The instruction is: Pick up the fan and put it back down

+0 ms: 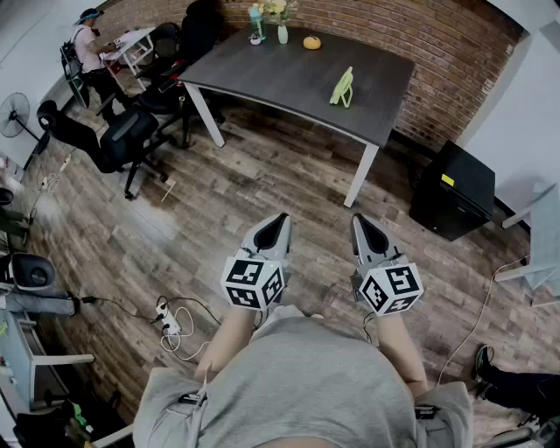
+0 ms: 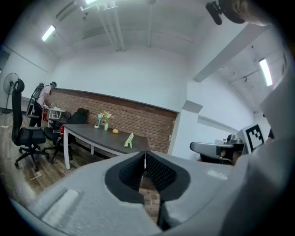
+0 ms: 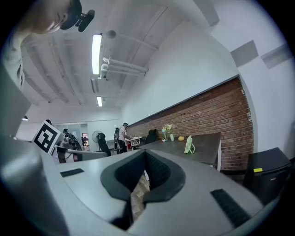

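A small pale green fan (image 1: pixel 342 87) stands on the dark table (image 1: pixel 289 74) near its right end, against the brick wall; it also shows far off as the fan (image 2: pixel 129 140) and the fan (image 3: pixel 189 144). I stand well back from the table on the wooden floor. My left gripper (image 1: pixel 278 220) and right gripper (image 1: pixel 360 220) are held side by side at waist height, pointing towards the table. Both are shut with nothing between the jaws, as the left gripper (image 2: pixel 145 159) and the right gripper (image 3: pixel 145 159) views show.
On the table's far edge are a bottle (image 1: pixel 255 23), a vase of flowers (image 1: pixel 282 26) and a yellow fruit (image 1: pixel 311 42). Office chairs (image 1: pixel 118 140) stand left. A black cabinet (image 1: pixel 455 191) sits right. A power strip with cables (image 1: pixel 171 324) lies on the floor. A person (image 1: pixel 87 44) sits far left.
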`<control>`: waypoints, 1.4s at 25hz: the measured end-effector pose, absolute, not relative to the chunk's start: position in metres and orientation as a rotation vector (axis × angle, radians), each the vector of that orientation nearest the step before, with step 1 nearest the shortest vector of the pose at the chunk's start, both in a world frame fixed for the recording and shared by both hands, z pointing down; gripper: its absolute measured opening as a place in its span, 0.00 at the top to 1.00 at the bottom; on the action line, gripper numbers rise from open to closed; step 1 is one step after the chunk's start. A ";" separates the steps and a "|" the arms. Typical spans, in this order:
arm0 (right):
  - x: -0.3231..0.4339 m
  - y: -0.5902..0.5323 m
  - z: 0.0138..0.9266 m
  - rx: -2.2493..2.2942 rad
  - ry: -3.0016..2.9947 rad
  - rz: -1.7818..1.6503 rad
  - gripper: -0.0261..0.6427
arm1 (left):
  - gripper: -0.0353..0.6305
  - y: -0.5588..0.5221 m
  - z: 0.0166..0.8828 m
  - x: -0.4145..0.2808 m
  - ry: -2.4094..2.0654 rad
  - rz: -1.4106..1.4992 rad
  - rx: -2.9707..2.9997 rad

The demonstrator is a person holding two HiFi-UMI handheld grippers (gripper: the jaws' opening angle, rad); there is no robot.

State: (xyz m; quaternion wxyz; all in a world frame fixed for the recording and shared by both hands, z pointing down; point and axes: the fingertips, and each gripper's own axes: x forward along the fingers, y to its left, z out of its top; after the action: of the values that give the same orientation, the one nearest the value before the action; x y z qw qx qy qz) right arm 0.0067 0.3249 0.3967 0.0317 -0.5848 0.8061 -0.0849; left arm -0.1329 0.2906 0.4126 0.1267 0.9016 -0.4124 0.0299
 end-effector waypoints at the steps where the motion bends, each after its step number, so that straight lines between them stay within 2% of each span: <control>1: 0.006 0.326 0.395 -1.800 2.482 -0.260 0.96 | 0.91 0.291 0.411 -0.132 -1.200 0.085 2.626; 25: 0.026 0.376 0.407 -1.741 2.549 -0.267 0.95 | 0.91 0.346 0.420 -0.109 -1.257 0.083 2.588; 27: 0.025 0.378 0.409 -1.718 2.563 -0.280 0.92 | 0.91 0.350 0.422 -0.108 -1.250 0.080 2.580; 29: 0.026 0.379 0.410 -1.711 2.572 -0.286 0.84 | 0.91 0.353 0.423 -0.106 -1.245 0.082 2.575; 35: 0.036 0.375 0.413 -1.707 2.568 -0.311 0.79 | 0.87 0.350 0.422 -0.096 -1.238 0.102 2.583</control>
State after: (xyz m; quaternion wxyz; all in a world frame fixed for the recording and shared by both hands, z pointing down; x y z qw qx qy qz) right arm 0.0360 0.3750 0.4131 0.0212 -0.5507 0.8284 -0.1004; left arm -0.0957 0.3504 0.4225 0.1373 0.8927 -0.4278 0.0353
